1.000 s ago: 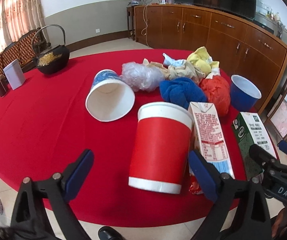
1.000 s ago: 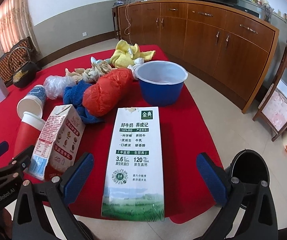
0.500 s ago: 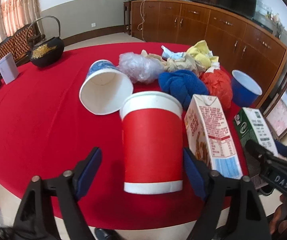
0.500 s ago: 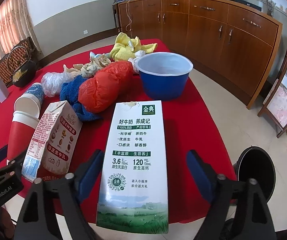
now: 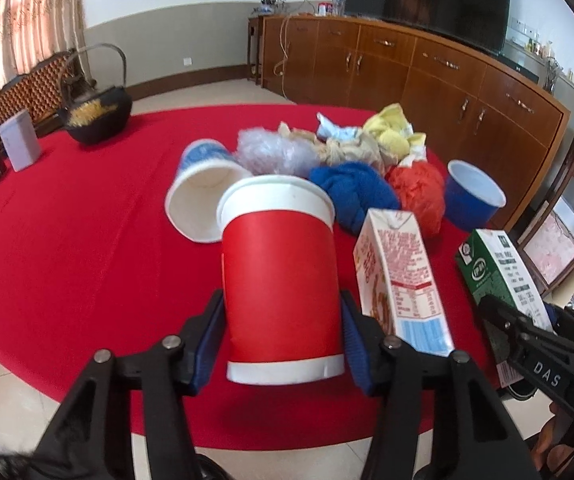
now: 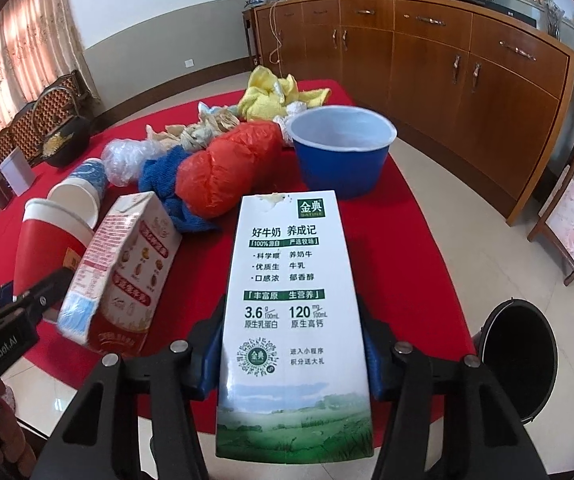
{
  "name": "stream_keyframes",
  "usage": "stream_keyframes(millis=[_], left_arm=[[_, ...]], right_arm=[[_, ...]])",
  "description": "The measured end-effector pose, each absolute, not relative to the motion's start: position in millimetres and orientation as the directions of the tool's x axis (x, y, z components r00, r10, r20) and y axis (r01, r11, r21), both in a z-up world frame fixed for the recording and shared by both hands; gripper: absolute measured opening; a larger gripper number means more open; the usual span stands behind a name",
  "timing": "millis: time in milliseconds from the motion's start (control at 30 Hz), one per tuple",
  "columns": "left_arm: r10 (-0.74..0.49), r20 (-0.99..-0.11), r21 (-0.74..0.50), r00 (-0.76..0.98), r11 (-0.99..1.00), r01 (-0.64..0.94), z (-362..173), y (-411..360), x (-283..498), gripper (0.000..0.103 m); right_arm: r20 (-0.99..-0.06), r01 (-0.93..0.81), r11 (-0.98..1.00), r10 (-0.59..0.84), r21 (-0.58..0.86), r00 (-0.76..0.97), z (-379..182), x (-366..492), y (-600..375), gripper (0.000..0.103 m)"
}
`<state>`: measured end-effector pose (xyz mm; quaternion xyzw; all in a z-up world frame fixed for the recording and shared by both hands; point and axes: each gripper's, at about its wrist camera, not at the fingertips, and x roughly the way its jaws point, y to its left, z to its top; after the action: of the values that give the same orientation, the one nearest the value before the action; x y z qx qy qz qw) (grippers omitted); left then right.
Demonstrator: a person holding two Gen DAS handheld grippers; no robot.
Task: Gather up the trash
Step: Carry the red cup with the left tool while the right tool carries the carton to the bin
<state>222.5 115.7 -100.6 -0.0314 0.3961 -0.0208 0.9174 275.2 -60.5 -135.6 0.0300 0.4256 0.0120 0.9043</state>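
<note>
My left gripper (image 5: 283,344) is shut on the red paper cup (image 5: 281,276), its blue pads against both sides near the cup's base. My right gripper (image 6: 293,352) is shut on the white-and-green milk carton (image 6: 293,304), which lies at the near edge of the red table (image 6: 415,216). A red-and-white drink carton (image 5: 401,276) lies between them; it also shows in the right wrist view (image 6: 123,276). A black trash bin (image 6: 521,356) stands on the floor at the lower right of the right wrist view.
Further back lie a white-and-blue paper cup (image 5: 203,200) on its side, a blue bowl (image 6: 341,150), a red plastic bag (image 6: 227,168), a blue cloth (image 5: 353,192), a clear bag (image 5: 275,154), crumpled paper and a yellow cloth (image 5: 393,136). A black kettle (image 5: 95,114) stands far left.
Both grippers moved forward and closed: the left onto the red cup, the right onto the milk carton. Both were wide open a second ago.
</note>
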Motion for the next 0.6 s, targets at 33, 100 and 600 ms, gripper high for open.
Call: stream_keyframes(millis=[33,100,600], left_arm=[[-0.060,-0.719,-0.072,0.692,0.997,0.011,-96.4,116.6,219.5,0.056],[-0.053,-0.707,-0.067,0.705,0.998,0.008,-88.1,116.4,213.0,0.056],[-0.193,-0.651,-0.090,0.735,0.980,0.178,-41.1,43.4,158.0,0.056]], right_arm=[[-0.763,0.000,0.998,0.051,0.066,0.644,-131.9,271.4,-61.2,0.057],[-0.754,-0.006,0.997,0.058,0.071,0.655,-125.3,264.1,-62.9,0.057],[-0.685,0.084,0.991,0.011,0.106,0.729,-76.6,192.8,-133.8,0.057]])
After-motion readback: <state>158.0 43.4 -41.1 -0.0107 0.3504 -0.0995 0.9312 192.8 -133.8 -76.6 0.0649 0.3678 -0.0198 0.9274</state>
